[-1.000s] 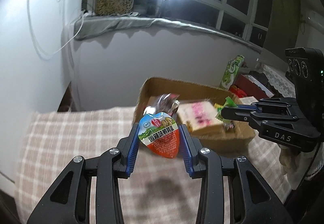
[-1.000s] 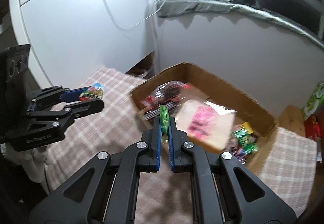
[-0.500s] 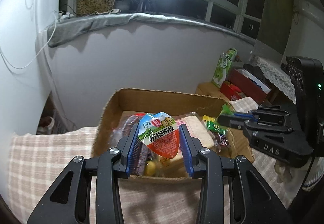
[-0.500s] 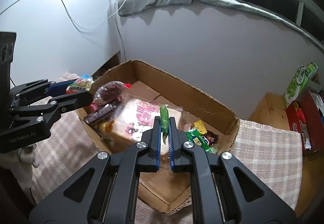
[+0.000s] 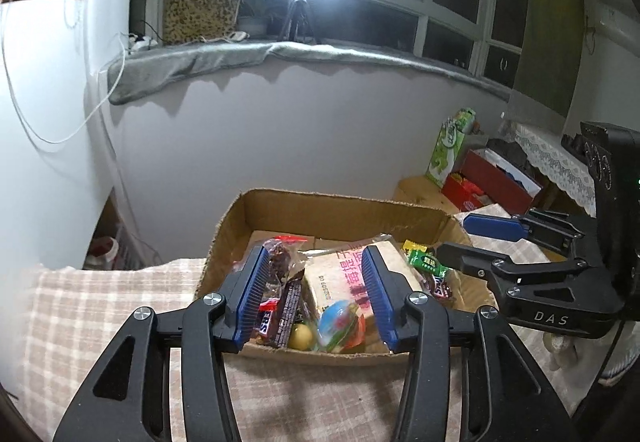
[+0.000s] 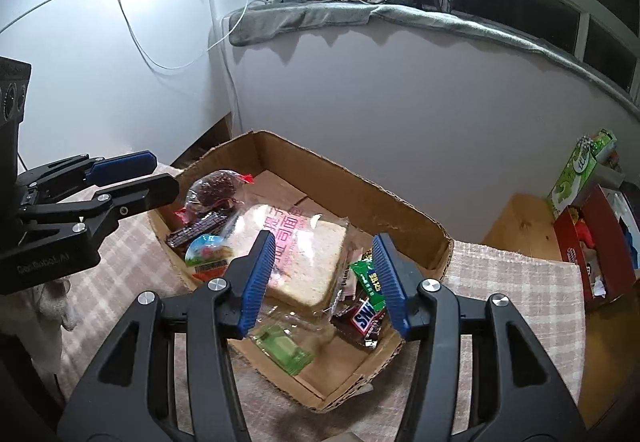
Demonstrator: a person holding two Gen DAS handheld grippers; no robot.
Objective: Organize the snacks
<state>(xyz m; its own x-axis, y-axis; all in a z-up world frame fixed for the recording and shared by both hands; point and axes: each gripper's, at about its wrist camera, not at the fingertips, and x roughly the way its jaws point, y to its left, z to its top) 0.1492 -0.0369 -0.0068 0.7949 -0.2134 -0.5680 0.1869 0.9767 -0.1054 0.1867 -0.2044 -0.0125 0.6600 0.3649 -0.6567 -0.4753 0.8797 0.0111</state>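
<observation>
An open cardboard box (image 5: pixel 340 207) sits on a checked cloth and holds several snacks. My left gripper (image 5: pixel 316 294) hangs over its near edge, jaws opening with nothing pressed between them. The red-and-green heart-shaped packet (image 5: pixel 341 327) lies loose in the box below them, also seen in the right wrist view as the heart-shaped packet (image 6: pixel 206 252). My right gripper (image 6: pixel 324 278) is above the box too, jaws opening and empty. A small green wrapped snack (image 6: pixel 285 347) lies on the box floor under it, beside the bread packet (image 6: pixel 304 254).
The checked cloth (image 5: pixel 100 306) spreads left of the box. To the right stand a green carton (image 5: pixel 452 146) and a red box (image 5: pixel 496 182) on a wooden top (image 6: pixel 520 226). A pale wall rises close behind the box.
Both grippers came over the box and their jaws parted. The heart-shaped packet left the left jaws and the green snack left the right jaws; both now lie in the box.
</observation>
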